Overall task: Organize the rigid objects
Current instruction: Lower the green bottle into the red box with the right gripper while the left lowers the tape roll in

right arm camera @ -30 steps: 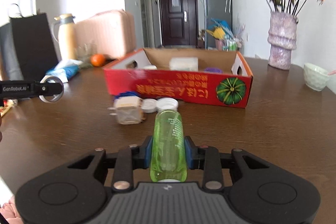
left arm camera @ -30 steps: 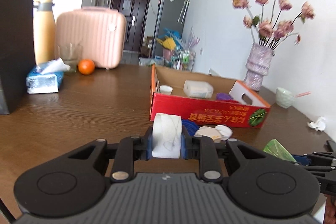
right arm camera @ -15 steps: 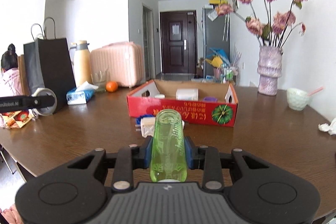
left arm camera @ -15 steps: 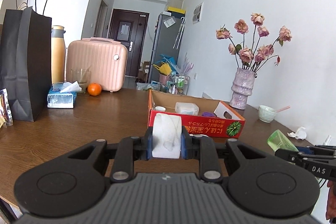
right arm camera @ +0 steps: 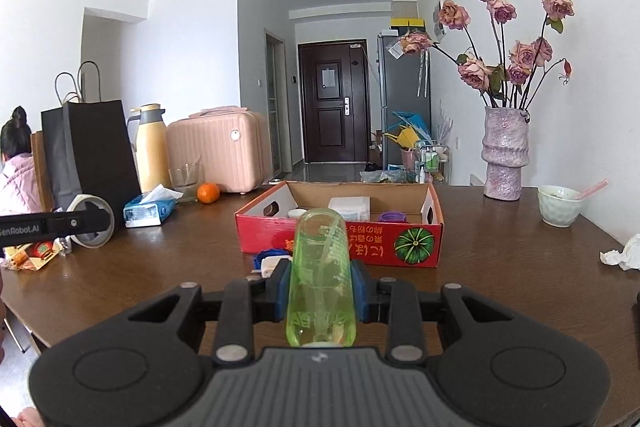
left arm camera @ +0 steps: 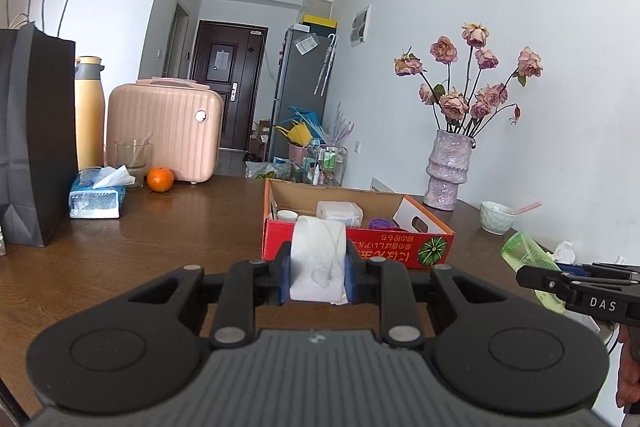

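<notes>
**Carrying two items toward the box**

Holding both above the table, the left gripper (left arm camera: 318, 277) clamps a white tape roll (left arm camera: 319, 259); the right gripper (right arm camera: 321, 291) clamps a translucent green plastic bottle (right arm camera: 321, 279). Advance level over the red cardboard box (right arm camera: 340, 237), clearing its near wall before releasing.

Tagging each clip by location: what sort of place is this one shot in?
Most likely a lived-in flat, at a dining table in an open room off the entrance. A front door closes the hallway, a fridge stands beside it, and a vase of dried roses sits on the table.
</notes>
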The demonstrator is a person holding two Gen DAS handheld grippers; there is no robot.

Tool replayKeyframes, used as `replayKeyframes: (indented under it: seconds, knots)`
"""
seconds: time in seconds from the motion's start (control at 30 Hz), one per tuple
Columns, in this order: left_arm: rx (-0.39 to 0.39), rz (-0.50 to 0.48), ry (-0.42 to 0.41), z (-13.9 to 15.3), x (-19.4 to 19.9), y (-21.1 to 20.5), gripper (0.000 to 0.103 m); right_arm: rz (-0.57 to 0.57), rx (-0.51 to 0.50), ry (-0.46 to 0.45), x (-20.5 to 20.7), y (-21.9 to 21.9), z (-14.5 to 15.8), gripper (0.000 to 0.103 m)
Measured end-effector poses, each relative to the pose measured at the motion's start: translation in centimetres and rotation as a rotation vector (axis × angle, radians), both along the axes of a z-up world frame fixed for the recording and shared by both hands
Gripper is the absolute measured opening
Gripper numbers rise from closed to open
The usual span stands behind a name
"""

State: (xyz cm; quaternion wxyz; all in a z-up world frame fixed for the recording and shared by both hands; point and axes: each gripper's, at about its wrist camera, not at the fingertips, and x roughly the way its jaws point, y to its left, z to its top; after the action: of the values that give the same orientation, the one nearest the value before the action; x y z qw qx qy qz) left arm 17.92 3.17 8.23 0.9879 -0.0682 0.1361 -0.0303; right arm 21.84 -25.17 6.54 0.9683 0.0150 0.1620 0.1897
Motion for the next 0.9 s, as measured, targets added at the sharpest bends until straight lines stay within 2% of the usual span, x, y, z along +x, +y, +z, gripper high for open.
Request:
replayKeyframes:
  seconds: [0.3,0.43,0.63,0.77,0.83,0.9]
  knots:
    - [0.022,-0.01,-0.011,0.9,7.3,-0.3,0.024,-0.017,0.019,0.001,6.4,-1.1,0.8,0.03]
    - [-0.011,-0.009,-0.008,1.5,12.0,0.4,0.024,-0.035,0.022,-0.003,11.3,-1.7,1.8,0.03]
    - [0.001,-0.008,0.063,0.8,21.7,1.1,0.024,-0.04,0.005,0.026,20.4,-1.5,2.2,0.03]
    - [-0.048,-0.007,0.138,0.1,28.9,2.3,0.024,-0.055,0.015,0.06,27.2,-1.1,1.7,0.03]
    - [-0.066,-0.001,0.175,-0.2,32.5,2.9,0.024,-0.068,-0.006,0.081,30.8,-0.6,1.2,0.03]
    - [-0.049,0.011,0.197,-0.5,35.9,3.1,0.024,-0.082,-0.047,0.104,34.0,0.1,0.6,0.03]
